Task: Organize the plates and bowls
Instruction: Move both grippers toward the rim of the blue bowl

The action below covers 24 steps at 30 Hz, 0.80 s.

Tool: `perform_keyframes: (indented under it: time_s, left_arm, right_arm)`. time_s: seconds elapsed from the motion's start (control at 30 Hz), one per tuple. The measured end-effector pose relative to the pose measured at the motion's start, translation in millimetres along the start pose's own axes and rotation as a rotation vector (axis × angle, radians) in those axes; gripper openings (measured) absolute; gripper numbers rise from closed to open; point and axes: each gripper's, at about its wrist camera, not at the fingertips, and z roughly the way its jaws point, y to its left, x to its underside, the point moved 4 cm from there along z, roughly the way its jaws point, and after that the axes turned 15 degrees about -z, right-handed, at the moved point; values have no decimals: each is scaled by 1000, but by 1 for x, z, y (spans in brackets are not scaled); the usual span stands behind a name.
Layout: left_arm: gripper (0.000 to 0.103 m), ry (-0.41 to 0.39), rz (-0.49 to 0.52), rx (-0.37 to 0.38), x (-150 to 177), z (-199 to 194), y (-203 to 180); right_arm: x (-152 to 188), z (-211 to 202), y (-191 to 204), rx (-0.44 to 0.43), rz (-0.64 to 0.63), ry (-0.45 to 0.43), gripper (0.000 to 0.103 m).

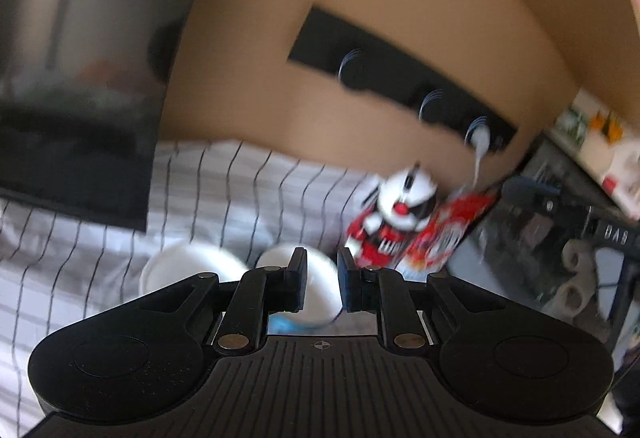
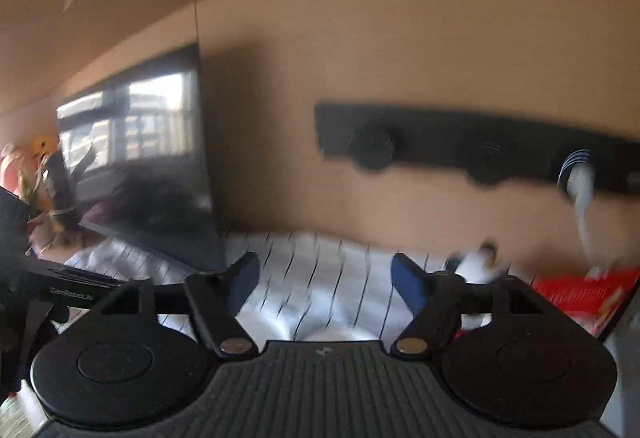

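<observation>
While both views are smeared, the sensible course is to steady the grippers before descending on any dish. The left gripper [image 1: 322, 270] has its fingers drawn nearly together, apparently pinching the rim of a white bowl [image 1: 316, 294] at lower centre; a second bowl [image 1: 188, 270] sits just left on the striped cloth [image 1: 240, 190]. The right gripper [image 2: 325, 278] is spread and empty above cloth.

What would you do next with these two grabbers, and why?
Probably carry the white bowl in the left gripper over to the other bowl on the striped cloth and stack it. The right gripper is open and holds nothing.
</observation>
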Motion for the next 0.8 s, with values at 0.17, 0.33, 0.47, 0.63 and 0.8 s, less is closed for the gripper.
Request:
perform_keyframes:
  time_s: [0.17, 0.33, 0.47, 0.63, 0.8]
  left_arm:
    - [18, 57, -44, -11, -13, 41, 0]
    - [18, 159, -44, -119, -10, 114, 17]
    - [18, 239, -17, -192, -13, 176, 35]
    - [18, 368, 32, -189, -15, 236, 53]
    - [18, 412, 156, -213, -16, 254, 62]
  right_arm:
    - [21, 28, -8, -19, 45, 13, 76]
    - [81, 82, -22, -82, 197, 158, 76]
    - [133, 118, -35, -60, 284, 267, 76]
    - [177, 149, -50, -83, 435, 341, 75]
    - [192, 172, -49, -105, 465, 357, 68]
